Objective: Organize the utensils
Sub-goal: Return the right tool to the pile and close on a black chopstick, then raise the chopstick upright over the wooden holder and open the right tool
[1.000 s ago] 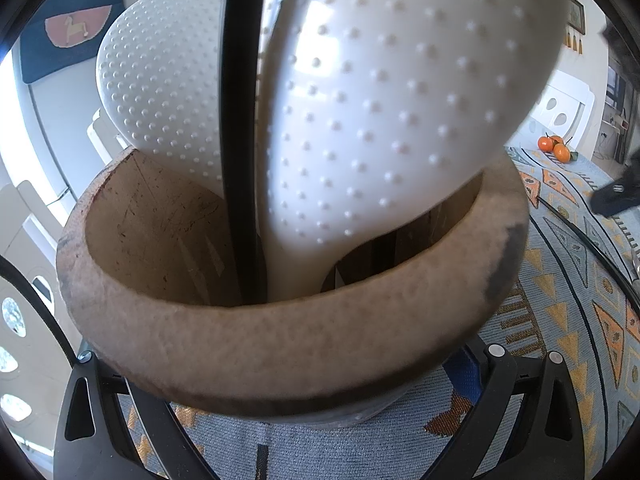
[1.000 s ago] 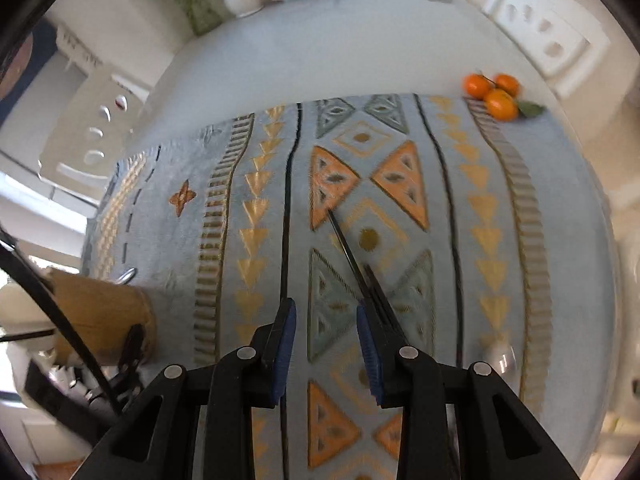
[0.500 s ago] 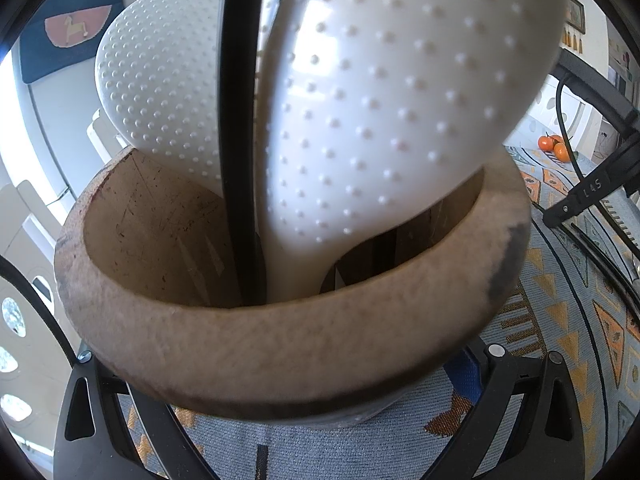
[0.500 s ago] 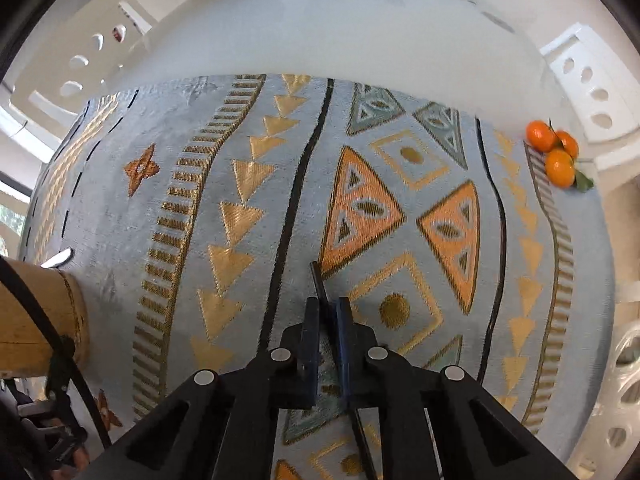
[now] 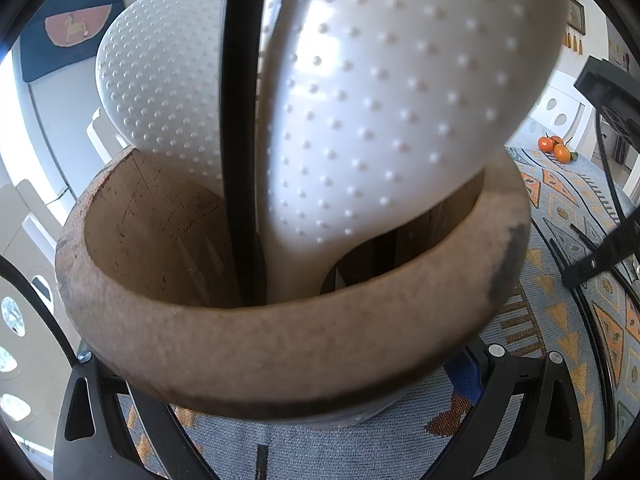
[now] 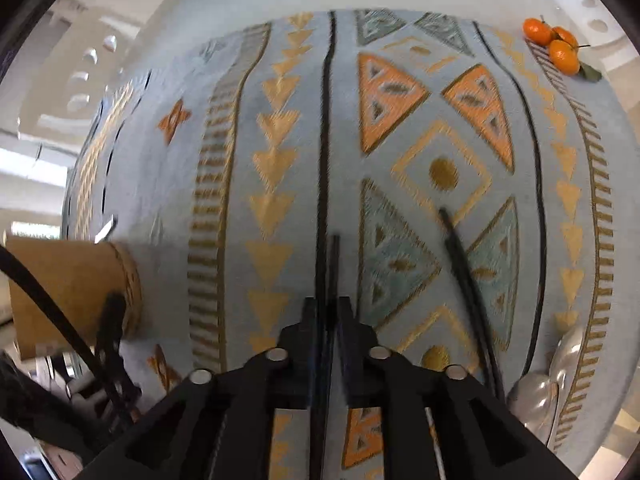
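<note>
The right hand-held gripper (image 6: 328, 312) points steeply down at the patterned cloth (image 6: 280, 120) that covers the bench (image 6: 224, 4). One black chopstick (image 6: 334, 264) runs between its jaws and pokes out past the tips. The jaws have just been opening a little, yet only a thin gap shows and the pads appear to grasp the stick. The picture is blurred here. A second dark chopstick (image 6: 464, 272) lies on the cloth just to the right, slanting away from the gripper. Blur leaves it unclear whether that is one stick or two lying together.

Two silvery spoons (image 6: 536, 396) rest at the cloth's right edge, close beside each other. Three oranges (image 6: 554, 46) sit in a cluster at the far right corner.

The left hand-held gripper (image 5: 292, 360) stands with its two fingers wide, one on each side of a round wooden holder (image 5: 280, 344). A blue pad (image 5: 464, 374) lies against the holder's base, so it looks clasped; the other pad is hidden. The holder is upright on the cloth, well to the left of the right gripper. Three utensils stand in it: two white dotted paddles (image 5: 392, 100), one behind the other, and one black stick (image 5: 240, 140) between them.
</note>
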Tool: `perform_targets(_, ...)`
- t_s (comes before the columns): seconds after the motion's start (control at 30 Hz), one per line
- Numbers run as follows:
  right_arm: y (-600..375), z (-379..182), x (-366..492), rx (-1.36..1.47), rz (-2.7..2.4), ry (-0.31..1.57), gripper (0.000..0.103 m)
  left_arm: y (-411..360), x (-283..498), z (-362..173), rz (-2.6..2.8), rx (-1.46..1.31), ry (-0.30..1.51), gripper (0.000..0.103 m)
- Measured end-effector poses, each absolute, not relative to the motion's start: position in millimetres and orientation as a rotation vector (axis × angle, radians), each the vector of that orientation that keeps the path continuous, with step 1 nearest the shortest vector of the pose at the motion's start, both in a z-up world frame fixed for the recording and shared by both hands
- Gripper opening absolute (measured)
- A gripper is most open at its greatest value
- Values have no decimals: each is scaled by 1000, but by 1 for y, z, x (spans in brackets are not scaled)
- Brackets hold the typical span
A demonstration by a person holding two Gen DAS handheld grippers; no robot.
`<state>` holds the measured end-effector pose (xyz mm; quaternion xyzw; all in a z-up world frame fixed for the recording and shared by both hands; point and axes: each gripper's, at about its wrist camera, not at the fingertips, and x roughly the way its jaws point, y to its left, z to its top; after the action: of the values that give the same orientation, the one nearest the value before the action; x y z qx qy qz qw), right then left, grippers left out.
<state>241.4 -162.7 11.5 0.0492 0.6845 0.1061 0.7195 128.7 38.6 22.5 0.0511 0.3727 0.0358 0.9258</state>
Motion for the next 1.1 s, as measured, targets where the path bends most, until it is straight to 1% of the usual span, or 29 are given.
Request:
perform_targets(0.03,-160,12,237,106,246,1526,28,38,128,23,73,105,764,101)
perform_targets(0.07,-158,12,231,111,258,1538,44,39,129,22,73,105,764,101)
perform_targets(0.1,-156,12,226,116,261,1548,49,39,129,23,73,105,765,101)
perform_targets(0.2,-141,13,212,5,216,1510,50,38,129,23,73,105,765,101)
perform_targets(0.3,-128,14,204,-83,159,1415,47,38,129,23,73,105,765,101)
perform_targets(0.33,-126,15,202,-83,151,1389,41,38,129,23,73,105,765,101)
perform_targets(0.4,-126,19,200,-92,144,1339,18,38,129,23,74,105,765,101)
perform_targets(0.43,-127,20,199,-102,133,1329,5,38,129,23,74,105,765,101)
perform_targets(0.57,-142,26,200,37,207,1322,5,38,129,23,73,105,764,101)
perform_targets(0.63,-154,36,194,144,271,1290,5,38,128,23,73,105,764,101)
perform_targets(0.73,-163,55,182,197,318,1232,5,38,128,23,73,105,764,101)
perform_targets(0.87,-152,84,165,228,328,1153,5,39,129,21,74,107,764,101)
perform_targets(1.1,-140,153,142,127,342,972,5,39,128,21,73,107,764,101)
